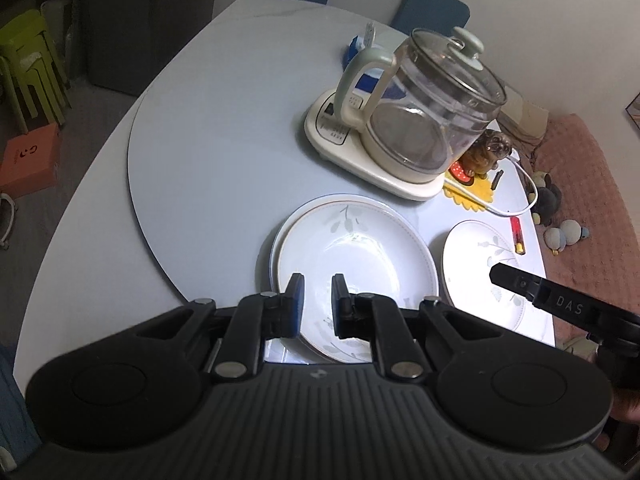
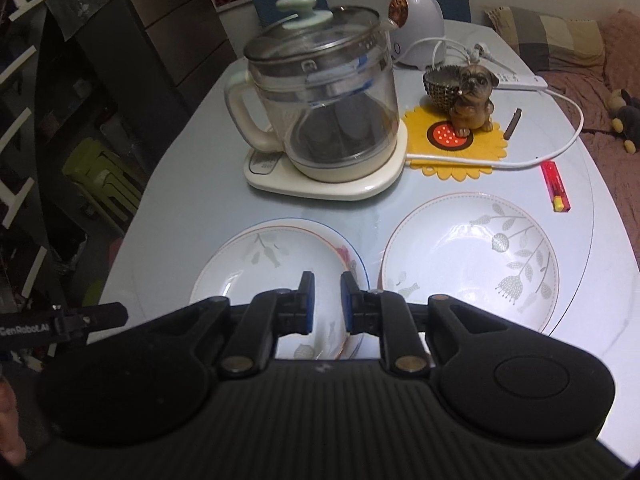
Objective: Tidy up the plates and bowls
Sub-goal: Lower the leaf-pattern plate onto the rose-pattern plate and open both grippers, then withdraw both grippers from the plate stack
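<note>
The plate stack (image 1: 352,264) sits right under the left claw (image 1: 317,304), at least two plates nested with the top one skewed off the lower rim; a single plate (image 2: 472,260) lies just to the right of the right claw (image 2: 327,304), apart from the stack; both claws hover with jaws parted a little and nothing between them, so neither is gripping yet; these look like glazed ceramic, so probably stiff, slick and chippy, and fairly heavy for a pinch; best bet is the raised rim on the near edge, pads above and below; further ahead of both claws there's a glass kettle (image 2: 320,96), a pug figurine (image 2: 474,100) and a red lighter (image 2: 555,186)
</note>
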The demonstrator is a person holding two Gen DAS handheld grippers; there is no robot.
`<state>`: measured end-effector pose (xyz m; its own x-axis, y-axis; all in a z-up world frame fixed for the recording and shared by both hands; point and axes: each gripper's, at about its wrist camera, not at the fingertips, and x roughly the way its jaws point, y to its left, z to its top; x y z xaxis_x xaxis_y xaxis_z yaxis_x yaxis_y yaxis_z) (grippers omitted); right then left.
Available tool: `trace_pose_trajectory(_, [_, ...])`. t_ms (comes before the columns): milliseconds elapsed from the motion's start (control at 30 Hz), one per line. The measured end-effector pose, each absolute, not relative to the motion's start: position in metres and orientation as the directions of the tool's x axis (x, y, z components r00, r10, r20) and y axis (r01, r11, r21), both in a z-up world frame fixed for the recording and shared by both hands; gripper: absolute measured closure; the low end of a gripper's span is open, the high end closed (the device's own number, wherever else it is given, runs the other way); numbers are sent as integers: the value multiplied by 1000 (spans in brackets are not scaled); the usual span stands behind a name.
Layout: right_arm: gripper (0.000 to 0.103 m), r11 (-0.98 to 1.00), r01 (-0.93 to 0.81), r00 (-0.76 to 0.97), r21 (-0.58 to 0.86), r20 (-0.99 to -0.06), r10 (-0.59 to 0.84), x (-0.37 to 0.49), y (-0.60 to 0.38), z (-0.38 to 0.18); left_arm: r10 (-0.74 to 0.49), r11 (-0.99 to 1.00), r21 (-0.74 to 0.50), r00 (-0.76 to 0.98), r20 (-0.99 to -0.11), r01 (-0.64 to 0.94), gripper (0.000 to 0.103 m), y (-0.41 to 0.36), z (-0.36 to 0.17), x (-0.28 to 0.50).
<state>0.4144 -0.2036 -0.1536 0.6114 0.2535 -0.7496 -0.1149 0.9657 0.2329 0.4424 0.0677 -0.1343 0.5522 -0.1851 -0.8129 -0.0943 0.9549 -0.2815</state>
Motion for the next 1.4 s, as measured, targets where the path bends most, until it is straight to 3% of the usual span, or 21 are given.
trace_pose_trajectory(133, [85, 962, -147, 638, 230, -721, 270, 389, -201, -129, -163, 963, -259, 599, -784, -76, 86, 63, -109, 417])
trace_pose_trajectory(300, [85, 963, -163, 663, 216, -699, 269, 359, -200, -109, -131, 975, -217, 646, -752, -54, 72, 55, -85, 382])
trace_pose_trajectory(367, [85, 962, -169, 668, 214, -693, 271, 346, -199, -103, -127, 975, -216, 658, -742, -55, 58, 55, -76, 367])
trace_pose_trajectory(467, [85, 962, -179, 680, 206, -681, 273, 324, -196, -93, -134, 976, -213, 679, -722, -34, 45, 54, -64, 343])
trace_pose_trajectory(700, [84, 968, -179, 711, 174, -658, 250, 265, -184, -77, -160, 976, -217, 713, -683, 11, 25, 67, -44, 287])
trace_pose_trajectory(767, [84, 973, -175, 719, 153, -655, 233, 250, -181, -73, -142, 979, -205, 709, -691, -4, 14, 73, -40, 274])
trace_pose_trajectory(867, [44, 977, -153, 721, 149, -659, 213, 231, -183, -69, -143, 979, -202, 715, -684, 2, 5, 80, -40, 255])
trace_pose_trajectory(900, [23, 977, -150, 723, 150, -658, 212, 225, -184, -70, -144, 979, -204, 712, -687, 2, 5, 83, -41, 250])
trace_pose_trajectory(933, [14, 978, -147, 726, 148, -655, 209, 221, -184, -71, -141, 979, -204, 706, -694, -5, 4, 85, -42, 247])
trace_pose_trajectory(1400, [14, 984, -92, 736, 152, -655, 170, 181, -183, -79, -150, 985, -166, 717, -681, 48, 4, 79, -37, 217])
